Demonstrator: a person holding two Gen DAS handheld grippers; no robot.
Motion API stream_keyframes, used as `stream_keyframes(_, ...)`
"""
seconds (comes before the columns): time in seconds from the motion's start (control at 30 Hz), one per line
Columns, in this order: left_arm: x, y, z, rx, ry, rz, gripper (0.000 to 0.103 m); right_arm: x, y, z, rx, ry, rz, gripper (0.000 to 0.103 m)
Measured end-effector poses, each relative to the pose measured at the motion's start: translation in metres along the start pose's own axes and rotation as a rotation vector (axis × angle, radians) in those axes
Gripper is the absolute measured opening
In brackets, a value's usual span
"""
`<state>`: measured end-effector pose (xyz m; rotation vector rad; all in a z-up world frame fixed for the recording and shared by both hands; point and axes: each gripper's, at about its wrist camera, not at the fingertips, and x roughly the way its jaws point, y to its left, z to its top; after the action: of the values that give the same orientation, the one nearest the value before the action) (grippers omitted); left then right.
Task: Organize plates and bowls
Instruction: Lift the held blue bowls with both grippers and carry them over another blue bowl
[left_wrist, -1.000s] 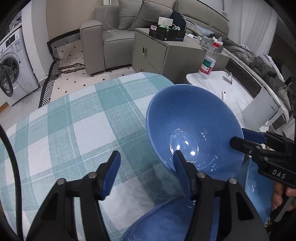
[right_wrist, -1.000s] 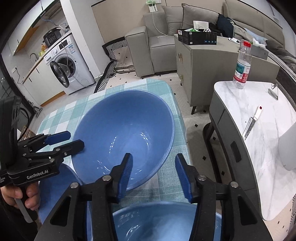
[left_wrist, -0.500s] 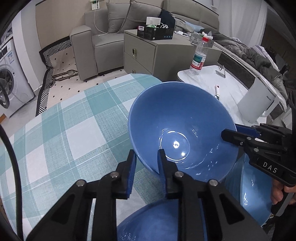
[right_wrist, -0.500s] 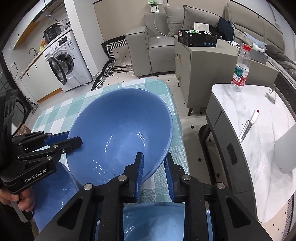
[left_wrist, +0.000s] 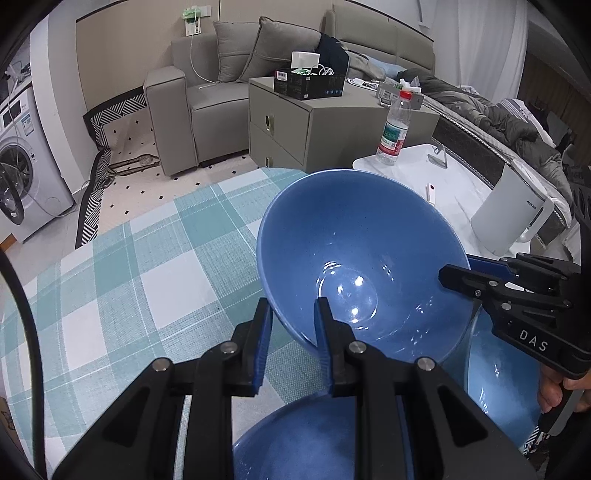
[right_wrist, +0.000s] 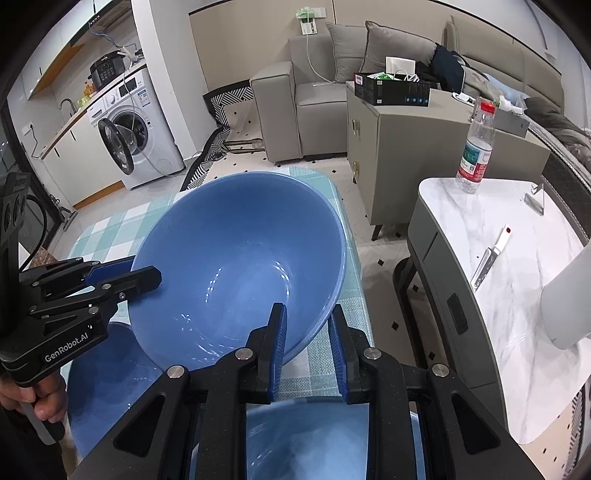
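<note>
Counter (left_wrist: 122, 295), draped in a teal-and-white check cloth, fills the near ground; a grey sofa (left_wrist: 207, 107) and a grey cabinet (right_wrist: 402, 147) stand far behind it, a washing machine (right_wrist: 136, 133) far left. A white marble side table (right_wrist: 491, 280) stands just right of the counter, carrying a water bottle (right_wrist: 476, 147), a knife (right_wrist: 489, 260) and a white kettle (left_wrist: 513, 214).

Large blue bowl (left_wrist: 362, 258), the biggest of the task's things, is tilted with its opening toward the viewer and held by both grippers at opposite parts of its rim, above the counter's right end. Whether its base touches the cloth cannot be told. Two further blue dishes lie lower: a near dish (left_wrist: 314, 439) at the bottom edge of both views, and a side dish (left_wrist: 498, 380) partly under the large bowl; whether these are plates or bowls is unclear.

Left gripper (left_wrist: 291, 317): jaws closed in from a wider spread and now pinching the bowl's rim, one finger outside the wall, the other inside. Right gripper (right_wrist: 308, 325): jaws likewise just drawn in, pinching the rim on the bowl's right side, one blue pad inside, one outside. In each wrist view the other gripper shows at the bowl's opposite edge, with a hand (right_wrist: 33, 402) on its handle.
</note>
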<state>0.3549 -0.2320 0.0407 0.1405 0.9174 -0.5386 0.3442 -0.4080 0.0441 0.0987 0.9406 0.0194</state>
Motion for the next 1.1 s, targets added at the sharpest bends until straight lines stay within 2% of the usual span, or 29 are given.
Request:
stream_keyframes(0.43, -0.020, -0.003, -0.003, -0.003, -0.041, 0.014, 0.021, -0.029, 0.010, -0.002, -0.013, -0.055, -0.004, 0.023)
stream_keyframes(1.1, -0.080, -0.015, -0.022, 0.018, -0.143, 0.060, 0.021, -0.089, 0.036, -0.021, -0.035, -0.163, 0.014, 0.023)
